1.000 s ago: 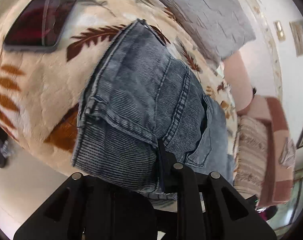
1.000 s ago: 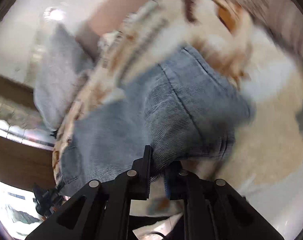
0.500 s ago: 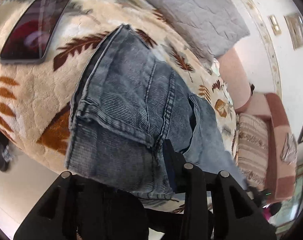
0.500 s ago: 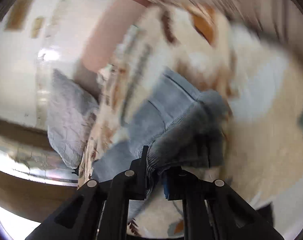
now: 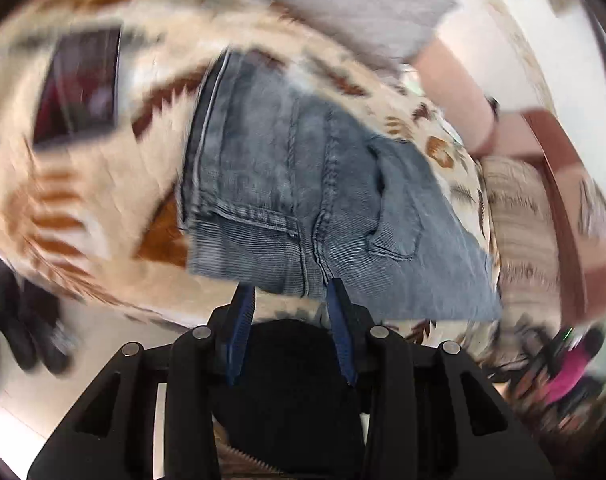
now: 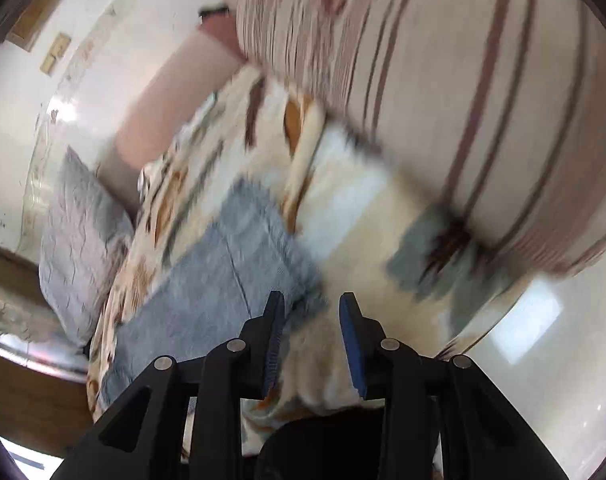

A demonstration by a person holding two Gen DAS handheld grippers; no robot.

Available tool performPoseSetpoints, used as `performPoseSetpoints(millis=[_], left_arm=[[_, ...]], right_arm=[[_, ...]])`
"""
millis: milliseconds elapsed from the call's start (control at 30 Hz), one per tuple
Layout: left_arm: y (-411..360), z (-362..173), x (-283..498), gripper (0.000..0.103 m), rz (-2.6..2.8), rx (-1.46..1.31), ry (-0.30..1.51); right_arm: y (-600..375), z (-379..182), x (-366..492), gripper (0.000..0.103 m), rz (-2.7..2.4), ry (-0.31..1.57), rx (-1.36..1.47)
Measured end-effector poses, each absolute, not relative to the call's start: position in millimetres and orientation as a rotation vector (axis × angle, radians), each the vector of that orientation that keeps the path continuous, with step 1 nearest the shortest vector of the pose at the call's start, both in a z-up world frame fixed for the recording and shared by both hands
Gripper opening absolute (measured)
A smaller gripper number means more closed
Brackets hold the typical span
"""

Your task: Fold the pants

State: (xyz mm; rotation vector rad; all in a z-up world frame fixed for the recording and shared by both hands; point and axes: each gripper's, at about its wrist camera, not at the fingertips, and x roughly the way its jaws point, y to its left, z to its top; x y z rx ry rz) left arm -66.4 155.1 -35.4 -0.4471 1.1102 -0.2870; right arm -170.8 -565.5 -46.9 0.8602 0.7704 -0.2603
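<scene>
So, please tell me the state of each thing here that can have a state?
jeans: folded, lying flat on the blanket, released
left gripper: open, jaws just opened, nothing between them
right gripper: open, jaws just opened, empty
phone: lying flat, screen up, apart from the jeans

Pants (image 5: 303, 184) on blanket (image 5: 103, 184), phone (image 5: 79, 84) left

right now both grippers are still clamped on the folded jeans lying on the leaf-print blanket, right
Not quite: the jeans lie folded on the leaf-print blanket, but neither gripper clamps them. The left wrist view shows the left gripper with jaws apart and nothing between them; the right wrist view shows the same for the right gripper.
</scene>
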Motion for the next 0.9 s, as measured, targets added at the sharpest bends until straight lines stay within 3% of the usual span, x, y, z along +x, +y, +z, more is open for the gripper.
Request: performPoseSetpoints(millis=[67, 133, 200, 433, 600, 633, 667, 700, 800, 900], left_arm=[[159, -14, -62, 0.043, -0.269, -0.390, 1.047], [161, -2, -44, 0.055, -0.240, -0.368, 1.000], [162, 1, -14, 0.057, -0.186, -0.342, 0.983], [178, -39, 60, 0.058, -0.134, -0.421, 1.139], [170, -58, 70, 0.062, -0.178, -0.440, 1.203], [167, -58, 72, 0.058, -0.190, -0.436, 1.208], [164, -56, 73, 0.048, -0.205, -0.427, 1.194], [162, -52, 73, 0.045, -0.215, -0.424, 1.173], [153, -49, 80, 0.045, -0.163, -0.359, 1.128], [145, -65, 91, 0.045, -0.136, -0.320, 1.179]], right_arm=[[-557, -17, -149, 0.035, -0.183, 0.757, 0.773], [-532, 2, -115, 0.045, -0.070, 0.780, 0.696], [-476, 16, -59, 0.061, 0.124, 0.825, 0.603], [-268, -17, 94, 0.063, 0.481, 1.041, 0.413], [-188, -56, 142, 0.062, 0.465, 1.170, 0.225], [-178, -65, 145, 0.059, 0.461, 1.196, 0.172], [-173, -68, 145, 0.018, 0.468, 1.191, 0.118], [-169, -64, 144, 0.003, 0.479, 1.170, 0.084], [-174, -42, 145, 0.003, 0.468, 1.061, 0.094], [-168, -72, 155, 0.003, 0.399, 1.161, 0.011]])
